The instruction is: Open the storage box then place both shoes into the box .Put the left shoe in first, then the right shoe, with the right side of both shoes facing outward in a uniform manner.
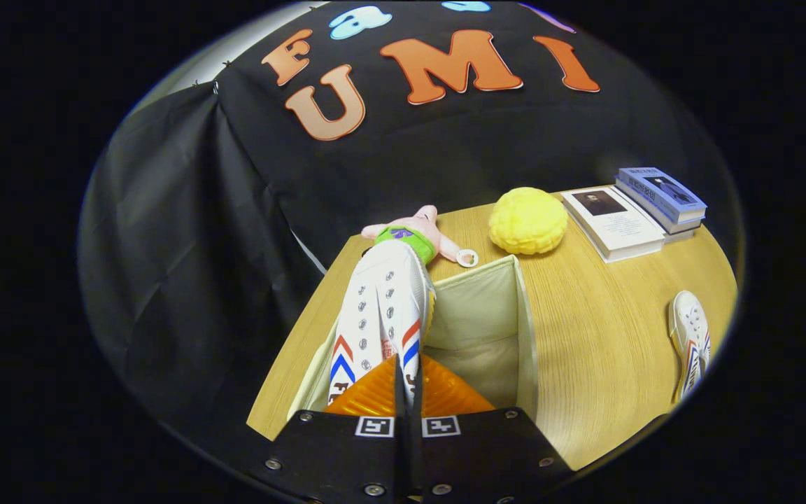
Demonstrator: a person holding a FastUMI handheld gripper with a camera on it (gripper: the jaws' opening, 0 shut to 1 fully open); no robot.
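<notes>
The gripper (404,392) is clamped on the first shoe (382,315), holding it over the open box (525,329). Next, lower it in. The other shoe (690,343) waits beside the box.

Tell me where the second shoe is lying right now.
In the gripper view, the second shoe lies on the wooden table, well right of the open storage box, nearer the tongs than the books.
</notes>
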